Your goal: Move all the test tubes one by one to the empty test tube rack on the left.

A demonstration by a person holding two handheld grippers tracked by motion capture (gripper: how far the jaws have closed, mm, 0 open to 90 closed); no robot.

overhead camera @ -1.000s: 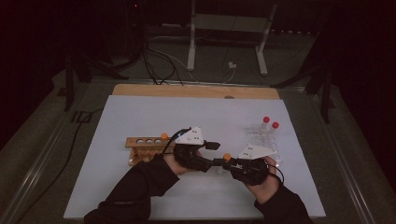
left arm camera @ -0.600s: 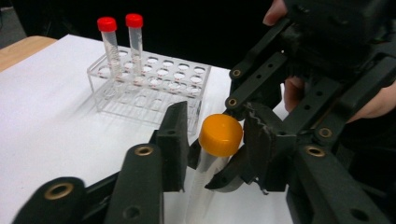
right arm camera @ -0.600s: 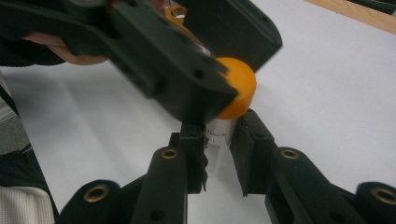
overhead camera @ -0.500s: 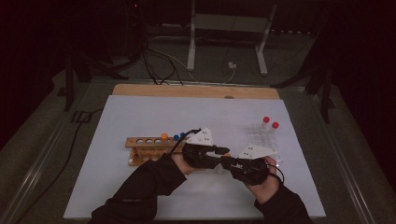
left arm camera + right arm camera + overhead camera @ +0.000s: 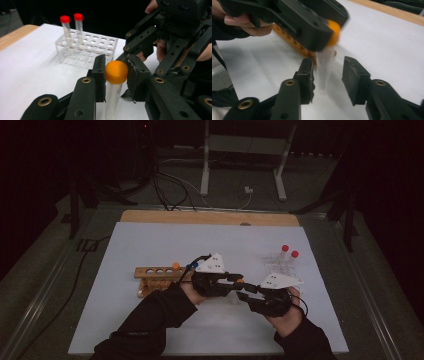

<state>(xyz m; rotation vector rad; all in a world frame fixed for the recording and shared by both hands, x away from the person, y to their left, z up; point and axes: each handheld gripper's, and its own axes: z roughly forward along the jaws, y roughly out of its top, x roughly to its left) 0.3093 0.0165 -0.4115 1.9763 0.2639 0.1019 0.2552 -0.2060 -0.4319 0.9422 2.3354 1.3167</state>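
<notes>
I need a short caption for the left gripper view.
Left tongs clamp the orange cap of a clear tube.

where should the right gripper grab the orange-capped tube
On the clear body below the orange cap, coming level from the side. The tube hangs upright, the left gripper pinches its cap, and the right gripper has just been opening, jaws either side of the body.

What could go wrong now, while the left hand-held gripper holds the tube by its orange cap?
1. The left hand-held gripper grips only the round orange cap; the tube may slip or swing.
2. The right hand-held gripper has just been opening, and its pads stand apart from the tube, so nothing else seems to support it.
3. The two hand-held grippers are very close and may bump, knocking the tube onto the table.
</notes>
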